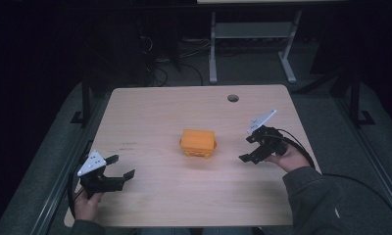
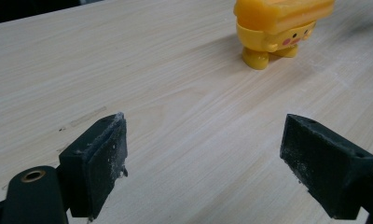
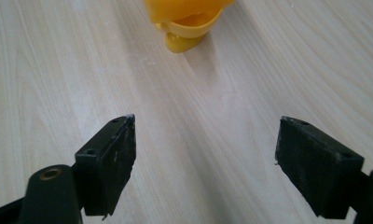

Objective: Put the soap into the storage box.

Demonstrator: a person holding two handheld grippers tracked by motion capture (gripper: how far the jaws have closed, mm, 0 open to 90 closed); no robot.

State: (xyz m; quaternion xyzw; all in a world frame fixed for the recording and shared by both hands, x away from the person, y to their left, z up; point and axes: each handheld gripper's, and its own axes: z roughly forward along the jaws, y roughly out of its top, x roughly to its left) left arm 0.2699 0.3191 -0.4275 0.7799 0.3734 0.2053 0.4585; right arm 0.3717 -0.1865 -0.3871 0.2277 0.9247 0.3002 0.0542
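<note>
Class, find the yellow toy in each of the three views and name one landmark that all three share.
High view: yellow toy at the table's centre, between the grippers.
Left gripper view: top right, face visible, beyond the open jaws.
Right gripper view: top centre, cut by the frame edge.
Shared landmark: the pale wooden tabletop.

Each black hand-held gripper (image 1: 121, 167) (image 1: 248, 149) carried a grey three-cornered plate (image 1: 91, 163) and trailed a black cable (image 1: 302, 149); the sleeve (image 1: 314, 198) was dark grey.

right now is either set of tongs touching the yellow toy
No, the yellow toy stands alone mid-table, with left tongs and right tongs both apart from it.
</note>
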